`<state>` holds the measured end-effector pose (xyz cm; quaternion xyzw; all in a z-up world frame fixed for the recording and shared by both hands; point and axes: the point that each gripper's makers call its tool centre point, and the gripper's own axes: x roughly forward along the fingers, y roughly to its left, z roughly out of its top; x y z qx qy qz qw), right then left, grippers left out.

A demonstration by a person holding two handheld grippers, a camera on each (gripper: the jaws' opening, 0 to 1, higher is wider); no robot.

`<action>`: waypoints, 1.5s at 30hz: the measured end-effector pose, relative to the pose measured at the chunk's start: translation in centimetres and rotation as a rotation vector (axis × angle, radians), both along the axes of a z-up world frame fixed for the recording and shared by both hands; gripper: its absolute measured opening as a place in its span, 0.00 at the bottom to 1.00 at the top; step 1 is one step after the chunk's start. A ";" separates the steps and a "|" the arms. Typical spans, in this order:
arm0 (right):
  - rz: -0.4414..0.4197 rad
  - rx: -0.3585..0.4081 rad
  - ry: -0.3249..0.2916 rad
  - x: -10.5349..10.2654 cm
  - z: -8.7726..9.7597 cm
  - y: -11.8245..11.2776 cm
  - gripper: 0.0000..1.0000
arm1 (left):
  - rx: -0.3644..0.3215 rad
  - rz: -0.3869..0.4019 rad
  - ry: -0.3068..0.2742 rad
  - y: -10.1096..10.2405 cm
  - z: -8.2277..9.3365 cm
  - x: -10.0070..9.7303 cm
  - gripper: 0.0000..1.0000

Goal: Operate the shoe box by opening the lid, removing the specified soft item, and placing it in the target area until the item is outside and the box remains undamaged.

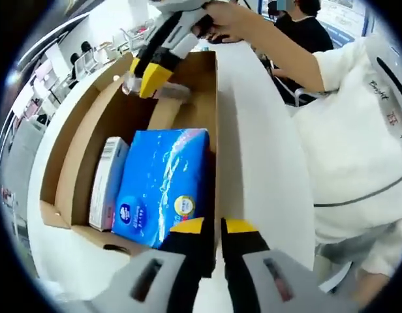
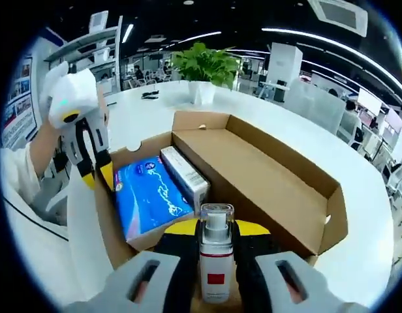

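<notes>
An open cardboard shoe box (image 1: pixel 67 153) (image 2: pixel 273 173) lies on the white table, its lid folded back. Inside lie a blue soft tissue pack (image 1: pixel 163 186) (image 2: pixel 147 194) and, beside it, a small white carton (image 1: pixel 108 182) (image 2: pixel 186 175). My left gripper (image 1: pixel 215 228) (image 2: pixel 96 171) is shut on the box's side wall next to the tissue pack. My right gripper (image 2: pixel 216 229) (image 1: pixel 149 73) is over the box's other end. It is shut on a white spray bottle (image 2: pixel 216 261) with a red label and a clear cap.
The white table (image 1: pixel 253 137) (image 2: pixel 361 195) curves around the box. A potted plant (image 2: pixel 202 68) stands beyond it. A person in a white shirt (image 1: pixel 357 137) stands close at the table's edge. Chairs and desks fill the room behind.
</notes>
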<state>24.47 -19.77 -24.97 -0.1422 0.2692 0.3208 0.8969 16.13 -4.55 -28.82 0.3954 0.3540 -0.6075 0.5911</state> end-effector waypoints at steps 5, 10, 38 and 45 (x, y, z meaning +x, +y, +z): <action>-0.018 0.087 -0.064 0.2 1.2 -0.9 0.18 | 0.057 -0.014 0.026 0.3 -1.1 -0.3 0.09; -0.016 0.128 -0.073 0.0 1.7 -1.3 0.18 | 0.093 -0.040 -0.014 0.0 -1.3 0.2 0.01; -0.060 0.459 -0.315 -0.6 7.0 -1.6 0.18 | 0.078 -0.043 -0.071 0.3 -1.4 0.3 0.01; -0.065 0.430 -0.544 -1.5 9.8 -2.1 0.18 | 0.062 -0.046 -0.062 0.4 -1.4 0.3 0.01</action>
